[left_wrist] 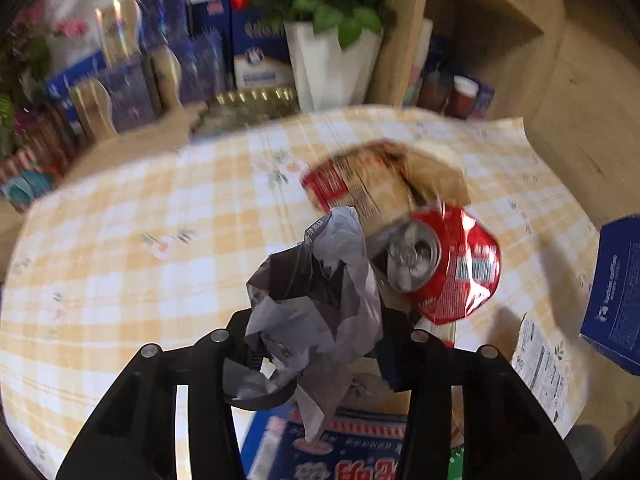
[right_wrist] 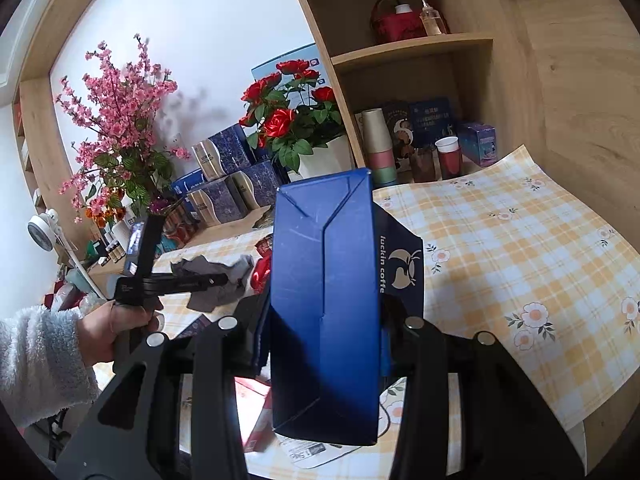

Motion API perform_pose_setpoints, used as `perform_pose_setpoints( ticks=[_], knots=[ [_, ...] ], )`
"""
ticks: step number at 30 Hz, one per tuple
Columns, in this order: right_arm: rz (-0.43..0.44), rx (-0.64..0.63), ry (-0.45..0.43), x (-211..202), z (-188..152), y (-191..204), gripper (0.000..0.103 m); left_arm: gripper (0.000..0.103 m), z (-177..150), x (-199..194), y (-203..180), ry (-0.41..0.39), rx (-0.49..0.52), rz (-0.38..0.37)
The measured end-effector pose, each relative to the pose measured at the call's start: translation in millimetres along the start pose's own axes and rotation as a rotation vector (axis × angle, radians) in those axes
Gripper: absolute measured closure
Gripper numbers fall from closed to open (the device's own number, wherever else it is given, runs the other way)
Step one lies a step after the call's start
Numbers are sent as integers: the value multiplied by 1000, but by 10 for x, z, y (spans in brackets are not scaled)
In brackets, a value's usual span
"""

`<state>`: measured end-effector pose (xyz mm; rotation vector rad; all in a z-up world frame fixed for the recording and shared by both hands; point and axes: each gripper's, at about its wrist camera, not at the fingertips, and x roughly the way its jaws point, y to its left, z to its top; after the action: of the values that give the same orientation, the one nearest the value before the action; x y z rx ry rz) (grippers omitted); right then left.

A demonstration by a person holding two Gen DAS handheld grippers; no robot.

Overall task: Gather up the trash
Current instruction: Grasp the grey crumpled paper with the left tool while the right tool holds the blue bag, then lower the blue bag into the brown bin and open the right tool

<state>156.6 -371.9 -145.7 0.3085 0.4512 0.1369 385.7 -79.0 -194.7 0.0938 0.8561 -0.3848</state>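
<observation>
In the left wrist view my left gripper (left_wrist: 320,328) is shut on a crumpled grey wrapper (left_wrist: 316,280), held above the yellow checked tablecloth (left_wrist: 140,220). Just behind it lie a crushed red can (left_wrist: 452,264) and a flattened beige and red carton (left_wrist: 372,184). My right gripper (right_wrist: 324,320) is shut on a blue paper coffee bag (right_wrist: 324,300), held upright with its folded bottom towards the camera. The right wrist view also shows the left gripper (right_wrist: 224,280) at the left with the grey wrapper (right_wrist: 212,276) in its fingers, carried by a hand (right_wrist: 116,328) in a fluffy sleeve.
A blue printed packet (left_wrist: 352,452) and a white labelled packet (left_wrist: 540,364) lie on the cloth near me. A white vase of red roses (right_wrist: 328,160), blue boxes (right_wrist: 228,196) and pink blossoms (right_wrist: 120,120) line the back. Wooden shelves with cups (right_wrist: 450,156) stand at the right.
</observation>
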Motion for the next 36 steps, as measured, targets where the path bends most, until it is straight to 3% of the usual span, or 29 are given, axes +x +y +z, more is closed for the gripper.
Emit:
perform_pose_setpoints(
  ticks=[4, 10, 16, 23, 28, 31, 36],
  knots=[
    [21, 7, -12, -106, 37, 86, 61, 59, 79, -499, 91, -109, -56, -22],
    [67, 29, -17, -337, 43, 270, 61, 59, 0, -1229, 17, -202, -51, -66],
    [100, 49, 17, -560, -60, 453, 61, 58, -583, -1897, -31, -213, -114, -130],
    [128, 12, 69, -850, -274, 762, 61, 58, -1577, -2456, -150, -214, -125, -180],
    [171, -15, 124, -1050, -480, 953, 61, 58, -2084, -2675, -212, -226, -93, -210],
    [203, -22, 183, -1104, -645, 1015, 61, 57, -2274, -2675, -252, -216, -43, -169],
    [246, -39, 288, -1188, -935, 1079, 61, 57, -2563, -2684, -177, -223, -57, -182]
  ],
)
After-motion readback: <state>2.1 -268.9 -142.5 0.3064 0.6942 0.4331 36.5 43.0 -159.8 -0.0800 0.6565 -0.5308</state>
